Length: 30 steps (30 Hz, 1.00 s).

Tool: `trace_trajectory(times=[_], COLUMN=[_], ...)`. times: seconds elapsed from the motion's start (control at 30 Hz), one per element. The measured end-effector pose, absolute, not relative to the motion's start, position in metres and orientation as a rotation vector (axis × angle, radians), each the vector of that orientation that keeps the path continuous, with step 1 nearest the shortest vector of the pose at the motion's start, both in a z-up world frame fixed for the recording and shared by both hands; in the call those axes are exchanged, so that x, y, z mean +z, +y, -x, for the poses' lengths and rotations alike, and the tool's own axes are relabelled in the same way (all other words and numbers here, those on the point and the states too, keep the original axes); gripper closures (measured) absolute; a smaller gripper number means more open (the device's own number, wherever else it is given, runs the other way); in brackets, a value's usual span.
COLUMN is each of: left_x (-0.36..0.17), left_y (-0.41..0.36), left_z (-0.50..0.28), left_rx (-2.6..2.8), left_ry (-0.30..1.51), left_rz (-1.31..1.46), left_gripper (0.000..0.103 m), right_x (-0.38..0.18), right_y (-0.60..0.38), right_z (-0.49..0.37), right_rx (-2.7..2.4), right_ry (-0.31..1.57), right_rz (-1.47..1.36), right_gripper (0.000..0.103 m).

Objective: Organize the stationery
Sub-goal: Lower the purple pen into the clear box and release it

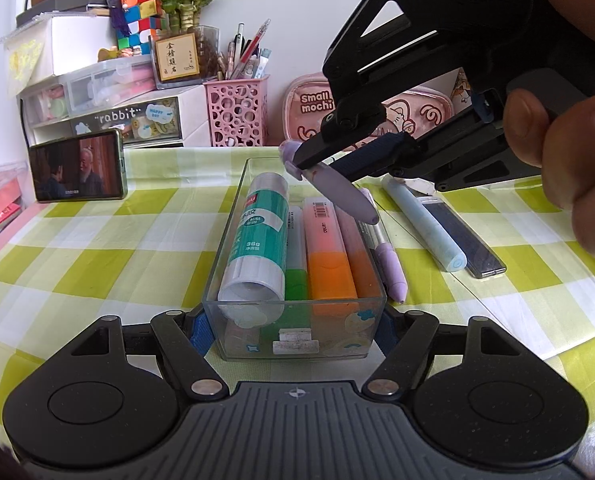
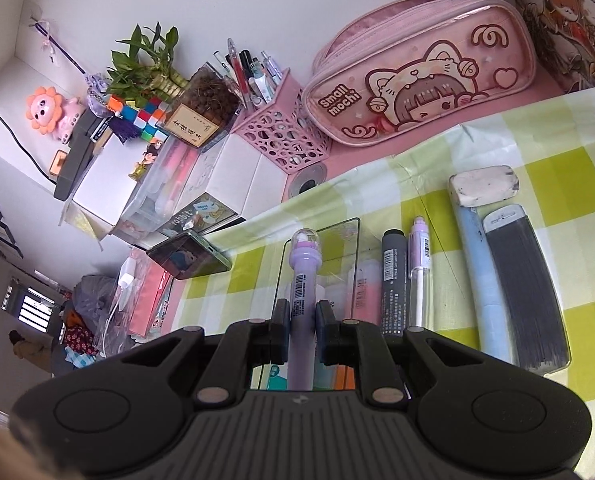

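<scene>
Holding purple pen (image 1: 337,190) above clear tray (image 1: 233,216), right tongs (image 2: 302,316) pinching it. Left tongs (image 1: 293,332) spread round tray end. Stowed: glue, highlighters. Left on table: blue pen (image 1: 425,224), refill case (image 1: 463,240), eraser (image 2: 483,184).

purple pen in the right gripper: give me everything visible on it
The purple pen has a lilac plastic-looking barrel, a barcode sticker, a flared collar and a clear domed cap over a small figure. The right gripper is shut on its mid-barrel, one pad on each side. In the left wrist view it hangs tilted, tip down, over the clear tray; whether the tip touches the markers below is unclear.
</scene>
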State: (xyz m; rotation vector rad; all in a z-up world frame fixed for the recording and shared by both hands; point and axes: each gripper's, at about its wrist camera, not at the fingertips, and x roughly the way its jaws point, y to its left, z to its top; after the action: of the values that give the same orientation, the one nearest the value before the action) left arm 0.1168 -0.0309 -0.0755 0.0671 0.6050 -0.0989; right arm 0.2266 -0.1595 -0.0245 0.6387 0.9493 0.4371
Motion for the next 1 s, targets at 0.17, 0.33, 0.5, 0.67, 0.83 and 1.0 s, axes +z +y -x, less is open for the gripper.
trace_trajectory(times=[0.17, 0.33, 0.5, 0.67, 0.83, 1.0], left_x=[-0.076, -0.076, -0.076, -0.076, -0.076, -0.076], left_y=[-0.031, -0.031, -0.031, -0.031, -0.031, -0.031], left_z=[-0.117, -0.117, -0.117, -0.117, -0.117, -0.117], left_rx=[-0.099, -0.099, -0.099, -0.099, -0.099, -0.099], left_ry=[0.605, 0.605, 0.605, 0.605, 0.605, 0.605], left_rz=[-0.066, -0.067, -0.067, -0.067, -0.067, -0.067], left_gripper=[0.030, 0.030, 0.030, 0.030, 0.030, 0.030], right_x=[-0.029, -0.029, -0.029, -0.028, -0.027, -0.028], right_y=[-0.147, -0.139, -0.135, -0.133, -0.138, -0.138], right_z=[-0.226, -0.224, -0.224, -0.223, -0.223, -0.224], right_rx=[0.452, 0.467, 0.484, 0.511, 0.519, 0.519], right_ry=[0.976, 0.989, 0.999, 1.007, 1.010, 1.012], right_rz=[-0.581, -0.531, -0.486, -0.444, -0.447, -0.425], right_gripper=[0.078, 0.078, 0.075, 0.074, 0.073, 0.070])
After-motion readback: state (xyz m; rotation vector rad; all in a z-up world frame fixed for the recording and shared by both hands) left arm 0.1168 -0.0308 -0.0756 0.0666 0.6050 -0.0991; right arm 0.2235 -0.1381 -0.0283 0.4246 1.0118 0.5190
